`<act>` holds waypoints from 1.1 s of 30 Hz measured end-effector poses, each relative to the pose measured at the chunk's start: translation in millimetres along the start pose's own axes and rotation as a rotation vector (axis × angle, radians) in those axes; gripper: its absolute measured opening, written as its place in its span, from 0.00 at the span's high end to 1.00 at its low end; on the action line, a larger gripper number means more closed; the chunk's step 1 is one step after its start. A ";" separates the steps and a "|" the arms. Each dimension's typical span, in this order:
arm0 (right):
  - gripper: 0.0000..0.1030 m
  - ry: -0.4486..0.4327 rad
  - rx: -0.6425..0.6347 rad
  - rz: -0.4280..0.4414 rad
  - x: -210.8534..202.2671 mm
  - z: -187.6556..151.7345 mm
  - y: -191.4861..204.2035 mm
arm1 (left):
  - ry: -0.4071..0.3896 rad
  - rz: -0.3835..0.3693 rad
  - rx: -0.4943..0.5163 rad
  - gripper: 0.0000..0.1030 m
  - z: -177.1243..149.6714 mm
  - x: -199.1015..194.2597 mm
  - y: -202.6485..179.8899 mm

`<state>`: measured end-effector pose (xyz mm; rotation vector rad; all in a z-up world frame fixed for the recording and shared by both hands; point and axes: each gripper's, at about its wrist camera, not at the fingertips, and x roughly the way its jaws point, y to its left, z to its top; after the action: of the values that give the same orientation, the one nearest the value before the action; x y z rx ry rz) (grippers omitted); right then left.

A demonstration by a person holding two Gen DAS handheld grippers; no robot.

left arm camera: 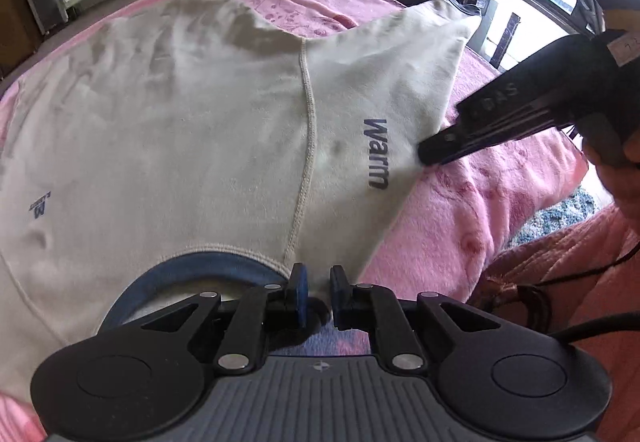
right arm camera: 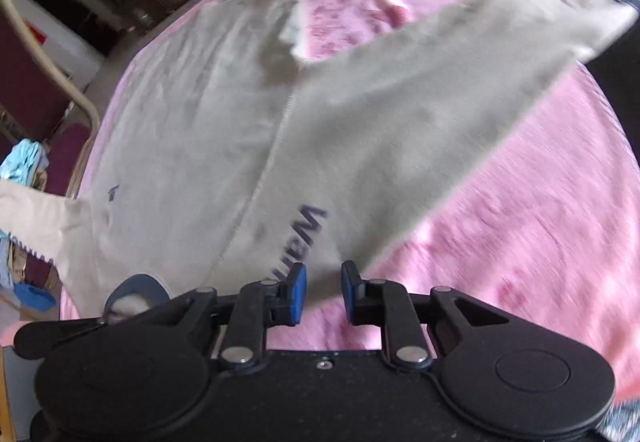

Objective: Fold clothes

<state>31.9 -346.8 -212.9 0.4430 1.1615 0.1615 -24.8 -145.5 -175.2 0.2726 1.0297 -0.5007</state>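
A cream sweater (left arm camera: 208,130) lies spread on the pink-covered tabletop (left arm camera: 460,226), right sleeve angled far right. The right gripper (left arm camera: 430,154), jaws apart, should likely pinch that sleeve's near edge cleanly; the left gripper (left arm camera: 319,282), also apart, hovers by the blue collar (left arm camera: 192,272).

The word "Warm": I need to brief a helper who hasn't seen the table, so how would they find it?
Find the pink fleece blanket and the cream long-sleeved shirt on it. Right of its stitched seam sits the dark blue printed word "Warm", far larger than the small logo.
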 end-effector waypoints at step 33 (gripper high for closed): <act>0.77 -0.411 0.325 0.325 -103.1 23.7 -3.9 | -0.187 0.062 -0.202 0.88 24.7 -70.8 73.4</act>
<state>12.1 -392.2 -119.4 0.9089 0.7046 0.1540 2.2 -74.8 -102.6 0.0759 0.8789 -0.3559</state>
